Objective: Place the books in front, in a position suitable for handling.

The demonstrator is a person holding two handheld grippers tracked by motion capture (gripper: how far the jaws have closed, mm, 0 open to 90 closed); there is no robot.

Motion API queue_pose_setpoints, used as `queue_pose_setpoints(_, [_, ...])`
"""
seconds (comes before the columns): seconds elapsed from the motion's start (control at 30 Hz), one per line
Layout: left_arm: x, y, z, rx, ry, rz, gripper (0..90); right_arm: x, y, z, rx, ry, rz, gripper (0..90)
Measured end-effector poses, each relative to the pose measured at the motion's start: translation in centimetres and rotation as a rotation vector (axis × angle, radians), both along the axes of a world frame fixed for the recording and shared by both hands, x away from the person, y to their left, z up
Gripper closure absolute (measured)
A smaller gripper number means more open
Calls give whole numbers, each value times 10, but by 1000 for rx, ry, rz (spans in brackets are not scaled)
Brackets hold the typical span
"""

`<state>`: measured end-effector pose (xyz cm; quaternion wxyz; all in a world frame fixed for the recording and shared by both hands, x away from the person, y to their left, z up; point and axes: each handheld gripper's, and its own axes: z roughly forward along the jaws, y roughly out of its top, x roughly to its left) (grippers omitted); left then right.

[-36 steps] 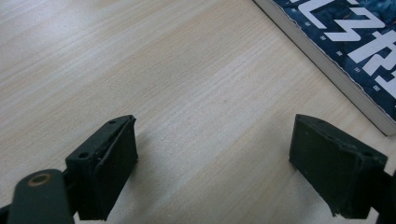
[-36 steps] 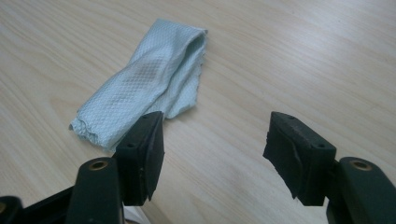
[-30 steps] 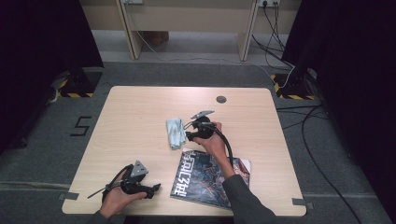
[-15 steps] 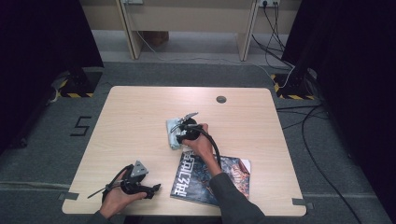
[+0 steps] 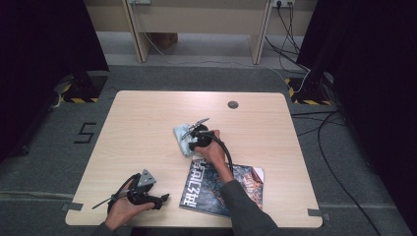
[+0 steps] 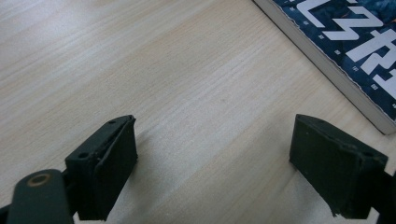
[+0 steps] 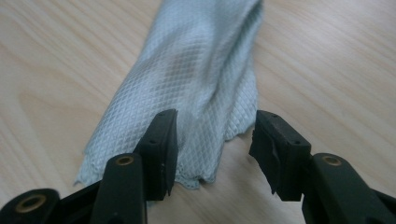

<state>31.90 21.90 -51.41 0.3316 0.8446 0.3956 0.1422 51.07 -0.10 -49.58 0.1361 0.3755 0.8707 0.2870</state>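
The cloth (image 7: 196,79), pale blue and bunched lengthwise, lies on the table (image 5: 147,128) near its middle, just above the magazine (image 5: 246,189). The right gripper (image 7: 212,149) is down at the cloth's near end; its jaws have just been closing and stand part open, the cloth's edge between them, one jaw over the fabric, no firm pinch visible. The left gripper (image 6: 212,163) rests near the front edge, jaws wide apart over bare wood.

A pale blue cloth (image 7: 201,84) with a diamond weave is seen lying crumpled lengthwise on the light wooden counter (image 7: 327,60). Its near scalloped edge is straddled by the right gripper (image 7: 212,149), whose jaws have just been closing but are not yet pressed on it
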Motion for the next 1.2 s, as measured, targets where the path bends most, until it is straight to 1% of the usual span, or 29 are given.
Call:
queue_pose_setpoints(0.1, [0, 0, 0, -2, 0, 2, 140, 3, -11, 1, -7, 0, -11, 562])
queue_pose_setpoints(0.13, [0, 0, 0, -4, 0, 1, 140, 5, -17, 2, -11, 1, -13, 613])
queue_pose_setpoints(0.17, [0, 0, 0, -4, 0, 1, 140, 5, -17, 2, -11, 1, -13, 613])
queue_pose_setpoints(0.2, [0, 0, 0, -2, 1, 2, 140, 7, -25, 2, -10, 5, -18, 659])
queue_pose_setpoints(0.27, [0, 0, 0, -3, 0, 2, 140, 7, -27, 2, -11, 4, -20, 675])
queue_pose_setpoints(0.3, [0, 0, 0, -4, 0, 1, 140, 8, -34, 3, -24, -1, -20, 697])
queue_pose_setpoints(0.37, [0, 0, 0, -4, 0, 2, 140, 9, -37, 3, -30, -3, -21, 699])
queue_pose_setpoints(0.4, [0, 0, 0, -4, 0, 2, 140, 10, -45, 4, -40, 1, -39, 711])
queue_pose_setpoints(0.47, [0, 0, 0, -4, 0, 1, 139, 11, -48, 5, -46, 1, -44, 719])
queue_pose_setpoints(0.5, [0, 0, 0, -4, 0, 1, 139, 13, -59, 6, -61, -5, -60, 739])
queue_pose_setpoints(0.53, [0, 0, 0, -4, 0, 1, 139, 13, -63, 6, -60, -1, -68, 746])
queue_pose_setpoints(0.57, [0, 0, 0, -4, 0, 1, 139, 13, -63, 6, -60, -1, -68, 746])
queue_pose_setpoints(0.6, [0, 0, 0, -5, -1, 1, 139, 13, -69, 6, -63, 2, -71, 750])
queue_pose_setpoints(0.63, [0, 0, 0, -5, -1, 0, 138, 13, -83, 8, -73, 13, -93, 749])
queue_pose_setpoints(0.67, [0, 0, 0, -5, 0, 1, 138, 13, -91, 8, -76, 13, -102, 748])
queue_pose_setpoints(0.7, [0, 0, 0, -5, 0, 2, 138, 12, -96, 8, -78, 18, -114, 747])
queue_pose_setpoints(0.73, [0, 0, 0, -5, 0, 2, 138, 12, -96, 8, -78, 18, -114, 747])
queue_pose_setpoints(0.8, [-1, 0, 0, -5, 0, 1, 138, 11, -115, 9, -87, 20, -140, 743])
queue_pose_setpoints(0.83, [0, 0, 0, -3, 0, -3, 138, 8, -134, 9, -75, 20, -165, 739])
queue_pose_setpoints(0.87, [0, 0, 0, -3, 0, -3, 139, 8, -134, 9, -75, 20, -165, 739])
queue_pose_setpoints(0.9, [0, 0, 0, -6, 0, -1, 139, 6, -143, 9, -67, 22, -181, 737])
queue_pose_setpoints(0.93, [0, 0, 0, -6, 0, -1, 139, 2, -162, 9, -66, 21, -208, 733])
queue_pose_setpoints(0.97, [0, 0, 0, -6, 0, -2, 139, 2, -162, 9, -66, 21, -208, 730])
queue_pose_setpoints(1.03, [0, 0, 0, -5, 3, -8, 141, -4, -179, 9, -65, 25, -234, 724])
queue_pose_setpoints(1.07, [1, 0, 0, -5, 3, -10, 143, -11, -193, 10, -74, 26, -248, 717])
queue_pose_setpoints(1.1, [1, 0, 0, -5, 3, -10, 143, -11, -193, 10, -74, 26, -248, 717])
queue_pose_setpoints(1.13, [1, 0, 1, -4, 5, -13, 146, -18, -205, 10, -81, 22, -262, 709])
queue_pose_setpoints(1.17, [1, 0, 1, -4, 5, -13, 147, -18, -205, 10, -81, 22, -262, 709])
queue_pose_setpoints(1.2, [1, 0, 1, -8, 7, -10, 147, -21, -209, 10, -80, 20, -269, 708])
